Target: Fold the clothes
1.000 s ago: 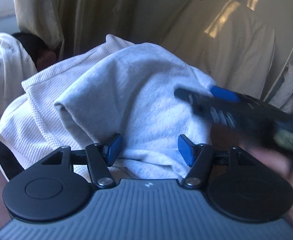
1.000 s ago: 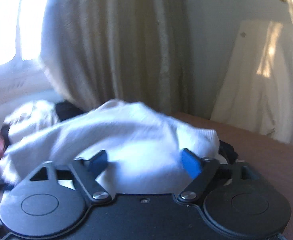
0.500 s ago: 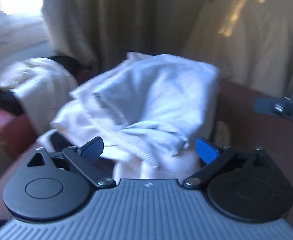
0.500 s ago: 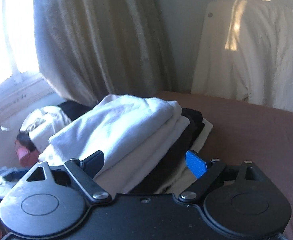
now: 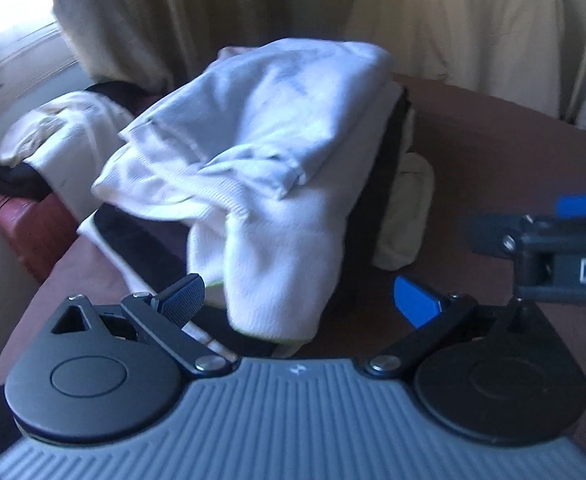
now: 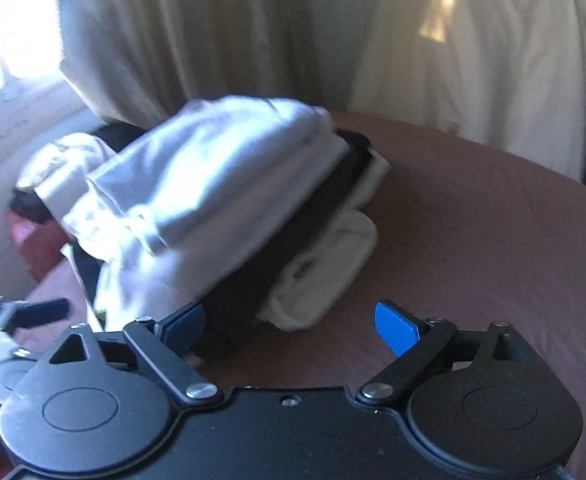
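Left wrist view: a stack of folded clothes sits just ahead of the left tool on the brown bed surface, its white top layers slumped and overhanging toward the tool. Any brush from a finger could, I judge, tip the pile and undo the folds. The left tool's jaws have just been opening and stand wide, gripping nothing. The right tool is likewise spread wide and empty, with the stack ahead to its left.

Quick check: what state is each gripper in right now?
Left gripper: open, jaws just widened, gripping nothing.
Right gripper: open, gripping nothing.
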The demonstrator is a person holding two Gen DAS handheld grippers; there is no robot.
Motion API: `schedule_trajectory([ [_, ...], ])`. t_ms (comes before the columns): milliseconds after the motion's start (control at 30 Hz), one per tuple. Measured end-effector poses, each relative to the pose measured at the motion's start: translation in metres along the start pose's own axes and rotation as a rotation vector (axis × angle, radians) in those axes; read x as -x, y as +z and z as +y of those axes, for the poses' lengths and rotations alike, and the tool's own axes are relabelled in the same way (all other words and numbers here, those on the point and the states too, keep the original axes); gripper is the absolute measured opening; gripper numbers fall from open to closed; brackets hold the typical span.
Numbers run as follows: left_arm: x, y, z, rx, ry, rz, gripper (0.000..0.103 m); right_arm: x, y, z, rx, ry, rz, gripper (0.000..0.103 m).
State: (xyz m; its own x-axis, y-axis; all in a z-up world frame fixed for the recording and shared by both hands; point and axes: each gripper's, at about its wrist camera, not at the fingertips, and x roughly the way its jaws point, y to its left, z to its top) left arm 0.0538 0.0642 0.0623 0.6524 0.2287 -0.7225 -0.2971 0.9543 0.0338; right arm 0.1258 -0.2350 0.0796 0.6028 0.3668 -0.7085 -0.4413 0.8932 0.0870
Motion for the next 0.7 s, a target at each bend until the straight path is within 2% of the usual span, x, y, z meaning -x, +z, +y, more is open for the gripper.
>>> schedule_trajectory([
  [167, 0.001, -0.013, 0.011, 0.036, 0.023, 0.022, 0.103, 0.005, -0.008, -0.001, -0.023, -0.023, 0.044, 0.095],
  [300, -0.001, -0.023, 0.018, 0.063, -0.012, 0.065, 0.103, 0.013, -0.016, 0.0, -0.017, -0.073, 0.048, 0.095],
  [500, 0.0, -0.028, 0.008, -0.018, 0.024, 0.051, 0.103, 0.029, -0.026, 0.001, -0.011, -0.109, 0.019, 0.095],
  [700, 0.0, -0.028, 0.003, -0.036, 0.027, 0.026, 0.103, 0.034, -0.034, 0.009, -0.02, -0.119, -0.007, 0.095],
])
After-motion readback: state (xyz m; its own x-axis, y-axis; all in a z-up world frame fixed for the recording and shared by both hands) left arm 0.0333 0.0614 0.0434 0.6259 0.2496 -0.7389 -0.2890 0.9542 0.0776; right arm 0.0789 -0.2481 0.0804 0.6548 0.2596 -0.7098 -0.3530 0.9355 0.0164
